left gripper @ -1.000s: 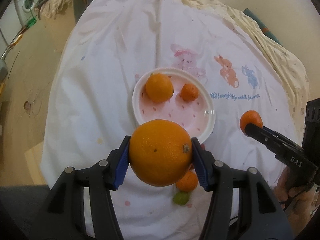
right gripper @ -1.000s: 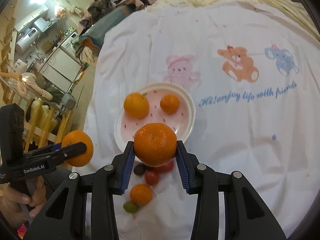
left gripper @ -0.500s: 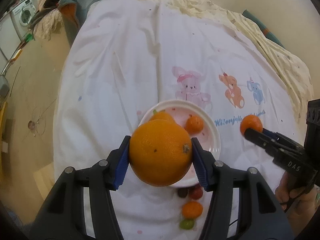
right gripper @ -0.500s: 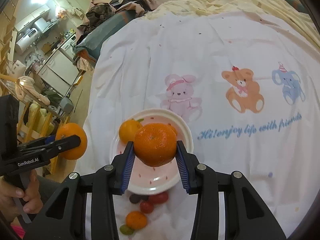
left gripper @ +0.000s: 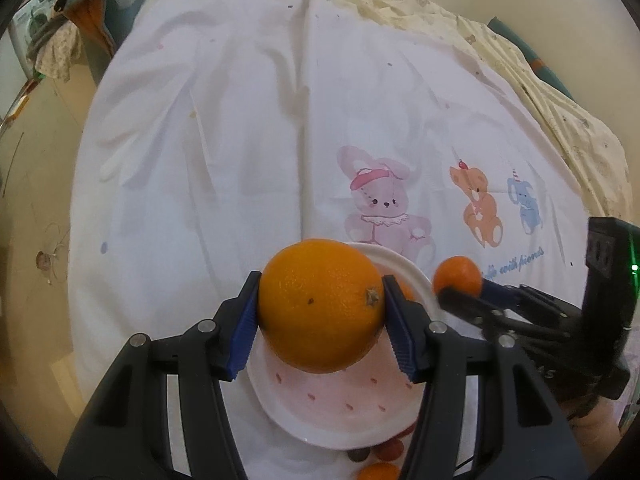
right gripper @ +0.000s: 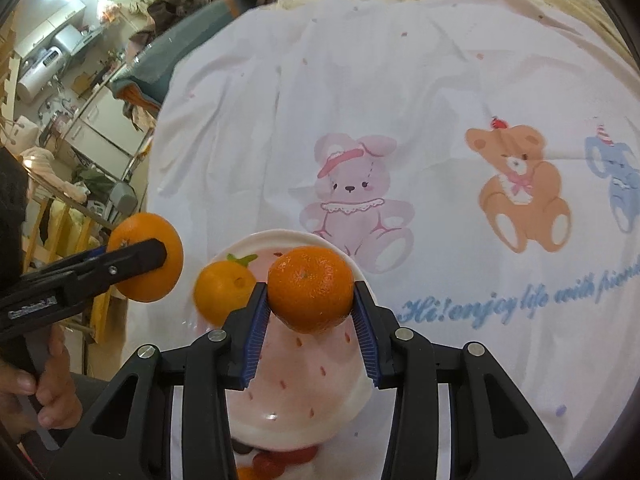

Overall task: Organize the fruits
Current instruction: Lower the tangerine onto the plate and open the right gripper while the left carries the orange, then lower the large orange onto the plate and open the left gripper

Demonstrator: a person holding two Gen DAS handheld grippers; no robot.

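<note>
My left gripper [left gripper: 320, 312] is shut on a large orange [left gripper: 320, 304] and holds it over the white and pink plate [left gripper: 340, 404]. My right gripper [right gripper: 310, 292] is shut on a small mandarin [right gripper: 310, 288], also above the plate [right gripper: 304, 400]. An orange with a green leaf [right gripper: 222, 290] lies on the plate's left side. In the left wrist view the right gripper with its mandarin [left gripper: 458, 280] is just right of the plate. In the right wrist view the left gripper's orange [right gripper: 146, 258] is at the left.
Small red, dark and orange fruits [right gripper: 276, 460] lie on the white cartoon-print sheet [right gripper: 400, 100] near the plate's front edge; they also show in the left wrist view [left gripper: 380, 456]. The bed edge and floor [left gripper: 36, 184] are to the left. Kitchen furniture [right gripper: 80, 120] stands beyond.
Both grippers have moved forward and down over the plate with their fruit. The plate now lies directly under both held fruits, and the loose fruits have slid to the bottom edge.
</note>
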